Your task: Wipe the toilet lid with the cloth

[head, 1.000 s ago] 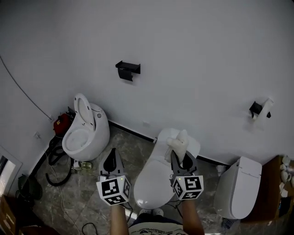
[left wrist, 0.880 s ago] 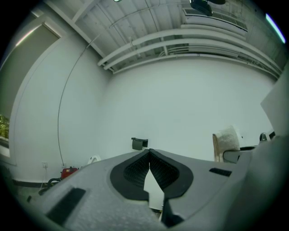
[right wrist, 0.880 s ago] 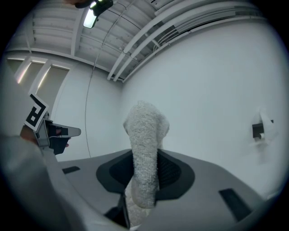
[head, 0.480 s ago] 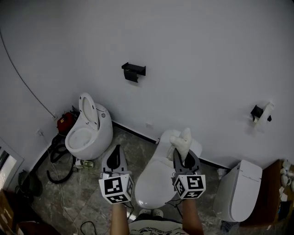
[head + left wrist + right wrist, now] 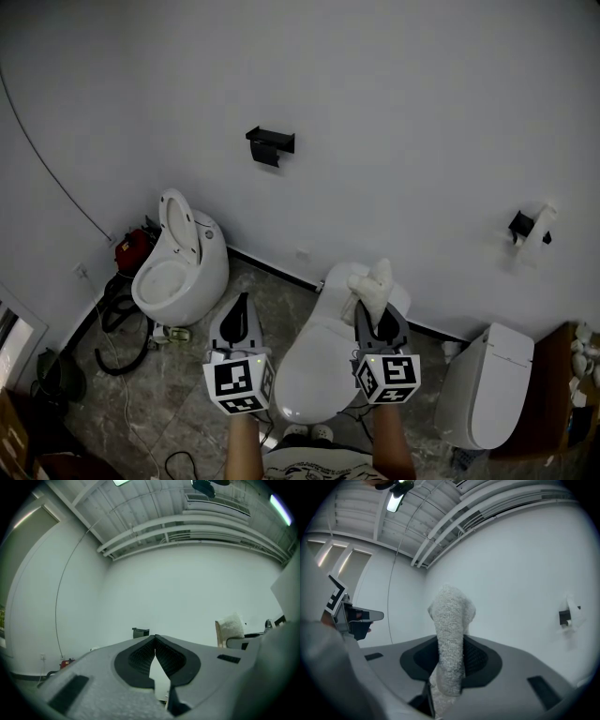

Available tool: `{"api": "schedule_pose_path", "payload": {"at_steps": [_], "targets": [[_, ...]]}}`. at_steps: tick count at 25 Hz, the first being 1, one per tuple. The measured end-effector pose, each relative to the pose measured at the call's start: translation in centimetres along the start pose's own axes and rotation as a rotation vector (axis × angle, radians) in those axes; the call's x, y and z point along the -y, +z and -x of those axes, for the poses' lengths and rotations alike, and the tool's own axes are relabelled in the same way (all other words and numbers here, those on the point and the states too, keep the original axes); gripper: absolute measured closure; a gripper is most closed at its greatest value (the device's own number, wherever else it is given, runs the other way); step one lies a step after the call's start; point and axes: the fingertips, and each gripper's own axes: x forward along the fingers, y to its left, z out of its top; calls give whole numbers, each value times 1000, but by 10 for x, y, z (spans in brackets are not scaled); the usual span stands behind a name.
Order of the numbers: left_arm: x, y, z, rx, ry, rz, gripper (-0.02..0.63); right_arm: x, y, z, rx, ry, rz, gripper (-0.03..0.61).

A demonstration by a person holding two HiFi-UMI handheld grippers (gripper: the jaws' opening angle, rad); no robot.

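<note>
White terry cloth sits pinched betw. the fingers of the right gripper, a wad sticking up past the tips. It's over the rear end of the toilet lid; can't tell if it touches the lid, which is shut. Left gripper is just left of the lid, over the floor, fingers w/ tips together and nothing betw. them. Open toilet is well left of the lid, third toilet to the lid's right. Black holder is on the wall beyond the lid, up and to the left.
</note>
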Motion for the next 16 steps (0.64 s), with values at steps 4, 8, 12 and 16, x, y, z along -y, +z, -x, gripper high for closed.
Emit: {"api": "schedule_pose_path", "payload": {"at_steps": [4,8,12,16], "targets": [[1,2,1,2,-4,-1,604,1,2,2,0,-5,3,468],[0,1,2,0,-8,-5,606,0,2,2,-3,-7,6,468],[-3,0,0,-1,-7,-7,605,0,2,1,-3,-9,6,468],[-3,1,0,2,-6,-11,605,2,2,1,-1,-15,8,468]]}}
